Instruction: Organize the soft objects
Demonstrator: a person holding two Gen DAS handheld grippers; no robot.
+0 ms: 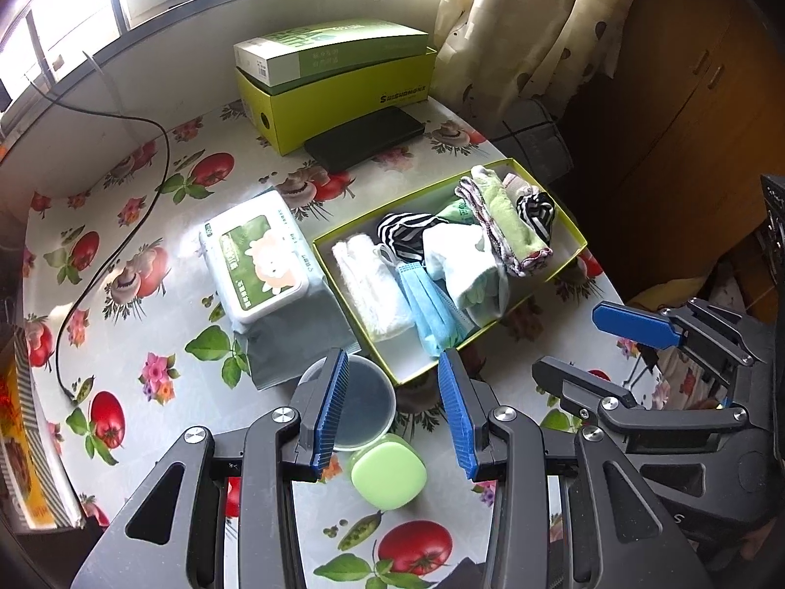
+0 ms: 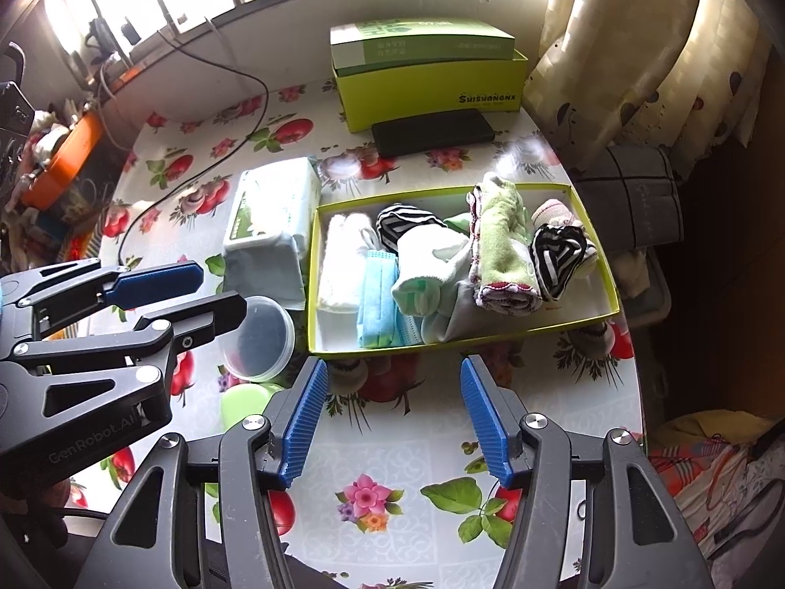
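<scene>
A shallow yellow-green box (image 1: 569,230) (image 2: 596,221) on the flowered table holds several soft items: a white towel (image 1: 368,284) (image 2: 336,265), a blue face mask (image 1: 431,309) (image 2: 378,304), white socks (image 1: 461,265) (image 2: 427,265), a green cloth (image 1: 510,221) (image 2: 503,245) and striped socks (image 1: 537,213) (image 2: 559,255). My left gripper (image 1: 392,373) is open and empty above the table just before the box; it also shows in the right wrist view (image 2: 216,294). My right gripper (image 2: 390,383) is open and empty before the box's near wall; it shows at the right of the left wrist view (image 1: 579,348).
A wet-wipe pack (image 1: 255,255) (image 2: 270,216) lies left of the box. A clear round tub (image 1: 363,407) (image 2: 260,338) and a green case (image 1: 387,476) (image 2: 243,402) sit near my left gripper. Stacked green boxes (image 1: 338,83) (image 2: 427,78) and a black phone (image 1: 365,137) (image 2: 431,132) stand behind. A black cable (image 1: 113,245) runs left.
</scene>
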